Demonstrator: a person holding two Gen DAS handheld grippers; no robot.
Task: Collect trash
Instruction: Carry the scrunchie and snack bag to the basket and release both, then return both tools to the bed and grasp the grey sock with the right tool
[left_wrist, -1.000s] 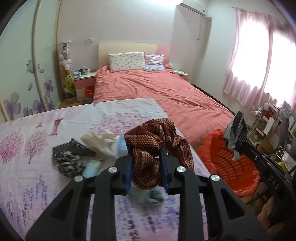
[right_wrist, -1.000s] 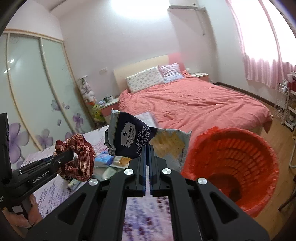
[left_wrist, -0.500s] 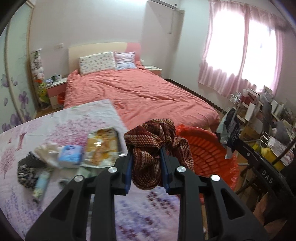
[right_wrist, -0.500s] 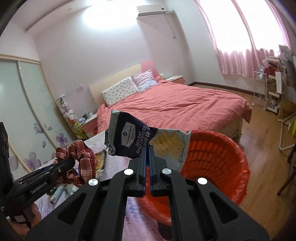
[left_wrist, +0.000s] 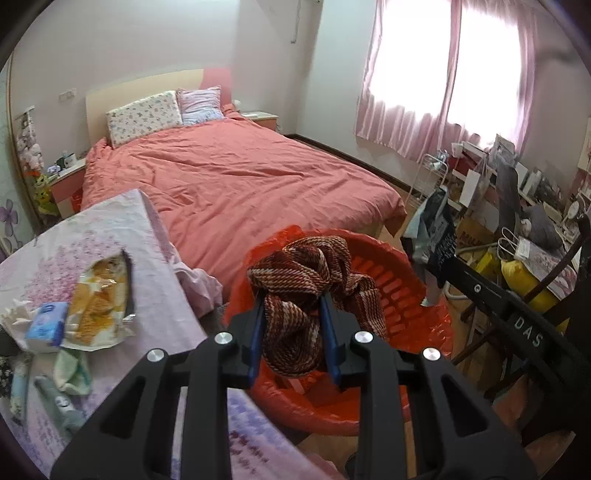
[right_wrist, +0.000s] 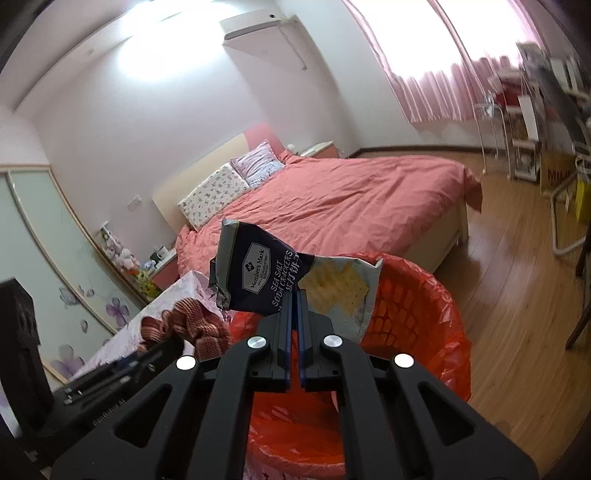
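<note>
A double bed (left_wrist: 236, 177) with a salmon-pink cover fills the far side of the room, two pillows (left_wrist: 162, 112) at its headboard. In front of it stands the bench (left_wrist: 110, 236), spread with a floral lilac cloth, and just beside its edge sits a round orange-red waste basket (left_wrist: 413, 295) lined with a red bag. On the bench lie an opened yellow snack wrapper (left_wrist: 98, 302), a small blue tissue pack (left_wrist: 46, 325) touching it, and a pale green cloth (left_wrist: 72, 373) nearer the camera. The left tool (left_wrist: 293, 328) pinches a bunched brown-and-cream striped knit fabric (left_wrist: 306, 291) between its blue pads, held over the basket's mouth. The right tool (right_wrist: 294, 332) has its fingers pressed together on the lower edge of a crumpled sea salt soda cracker bag (right_wrist: 280, 280), which stands upright above the near rim of the basket, beside the knit fabric.
</note>
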